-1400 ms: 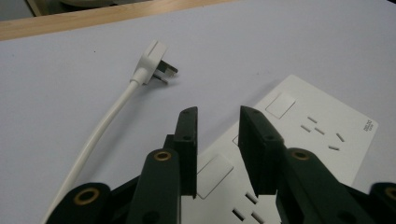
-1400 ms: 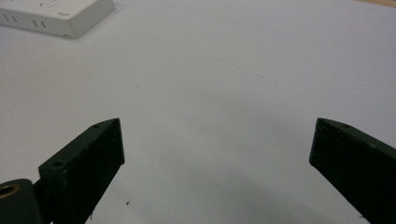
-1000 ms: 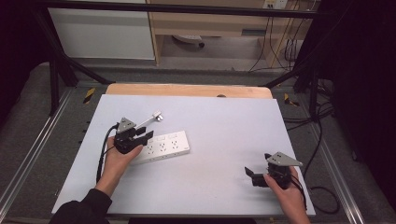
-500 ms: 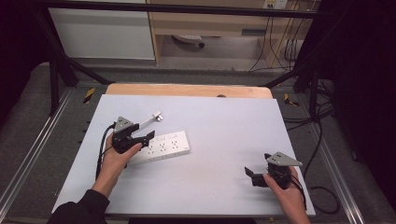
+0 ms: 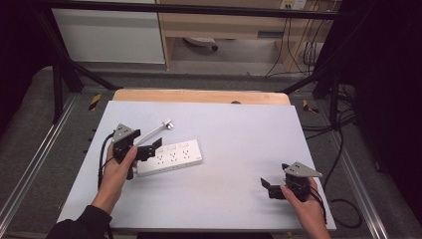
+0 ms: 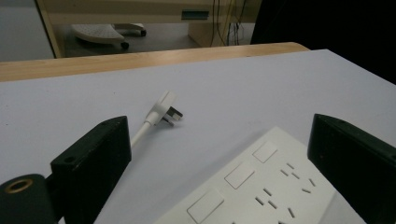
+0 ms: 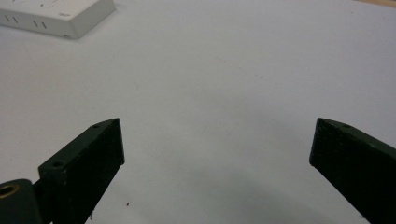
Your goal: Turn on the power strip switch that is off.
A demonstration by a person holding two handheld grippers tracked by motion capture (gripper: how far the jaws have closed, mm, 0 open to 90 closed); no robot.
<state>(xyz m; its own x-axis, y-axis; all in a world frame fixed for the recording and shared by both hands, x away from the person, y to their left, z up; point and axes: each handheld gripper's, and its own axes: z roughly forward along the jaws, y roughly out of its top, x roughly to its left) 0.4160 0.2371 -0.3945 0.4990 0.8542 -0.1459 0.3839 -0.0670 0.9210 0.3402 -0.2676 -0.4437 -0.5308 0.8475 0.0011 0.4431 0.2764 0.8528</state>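
The left gripper sits at the left end of the power strip. Its jaws have just been opening and now stand wide, with nothing pinched between them. In the left gripper view the strip's top lies low between the two black jaws, at about 5 o'clock, and neither pad presses on it. The strip lies flat on the white table, a little left of the middle. Its white plug rests on the table at about 11 o'clock from the strip, with the cord running back toward the left jaw.

The right gripper is well apart, at about 4 o'clock from the strip, near the table's front edge. Its jaws are wide too — just bare table shows between them. From there one corner of the strip shows at about 10 o'clock.
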